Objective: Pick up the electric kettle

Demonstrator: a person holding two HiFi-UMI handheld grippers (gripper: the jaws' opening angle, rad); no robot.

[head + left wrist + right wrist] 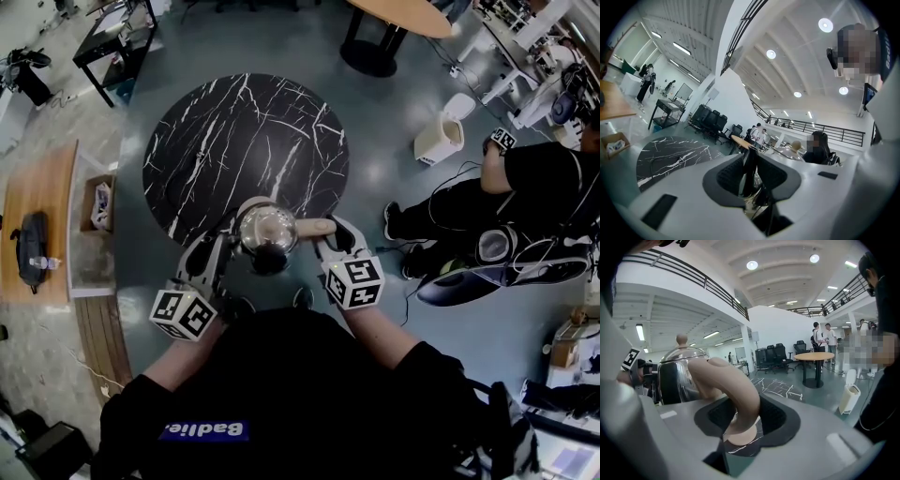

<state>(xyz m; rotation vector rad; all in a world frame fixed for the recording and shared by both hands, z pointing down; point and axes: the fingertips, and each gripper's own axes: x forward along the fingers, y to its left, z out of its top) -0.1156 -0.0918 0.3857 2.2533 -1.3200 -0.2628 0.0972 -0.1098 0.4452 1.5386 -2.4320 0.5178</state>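
We see a shiny steel electric kettle (266,230) lower centre, by the black marbled round surface (244,131). Jaws of our right gripper (740,413) clamp its beige handle (733,385). Jaws of our left gripper (750,176) pinch a thin dark part (749,168). The handle could swivel in the jaws, tipping the kettle.

Shiny steel electric kettle (265,228), domed body, lid on with a small beige knob; upright; curved beige handle (736,390) sticks out to its right, clamped in right gripper (328,239); held over the near edge of the round black marble table (234,131).
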